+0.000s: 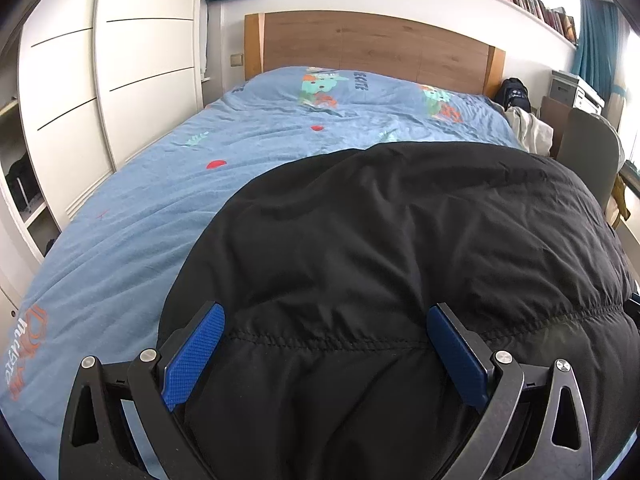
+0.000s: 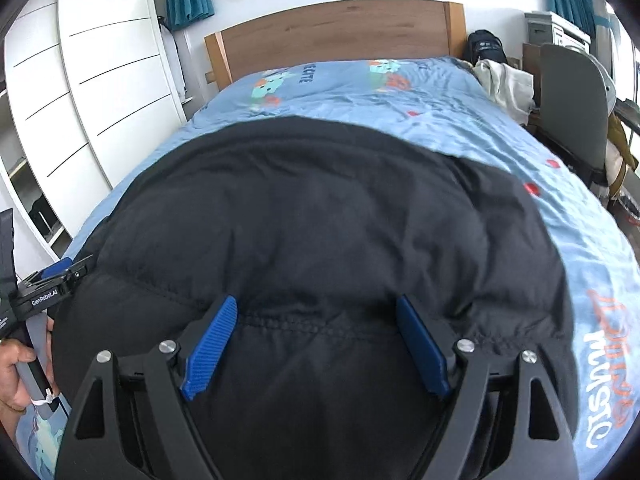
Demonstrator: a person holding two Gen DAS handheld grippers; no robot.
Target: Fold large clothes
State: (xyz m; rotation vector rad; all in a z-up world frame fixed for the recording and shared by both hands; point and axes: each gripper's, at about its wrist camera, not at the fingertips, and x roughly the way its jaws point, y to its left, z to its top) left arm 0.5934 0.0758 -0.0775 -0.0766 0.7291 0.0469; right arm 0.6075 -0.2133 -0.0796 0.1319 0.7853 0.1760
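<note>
Bedroom scene: a black padded jacket [image 1: 400, 248] lies spread across the near end of a bed [image 1: 152, 184] covered in a blue cartoon-print duvet, its bulk reaching from the foot edge toward the middle and its far hem well short of the wooden headboard [image 1: 376, 44]. The left gripper [image 1: 324, 336] sits low over the jacket at the foot edge, jaws spread wide, blue pads [image 1: 192, 356] on either side of a stitched seam with fabric between them but not pinched. The right gripper [image 2: 316, 332] takes a matching stance further along the same edge, jaws likewise wide apart over a quilted seam, holding nothing. In the right wrist view, the left gripper's body appears at the jacket's left edge, with the person's left hand [image 2: 16, 376] wrapped round its handle. White wardrobe doors [image 1: 120, 80] line the bed's left side; a grey chair [image 2: 572, 108], a pale heap of clothes [image 2: 504, 84] and a dark backpack [image 2: 486, 50] stand off the right side near the headboard corner.
</note>
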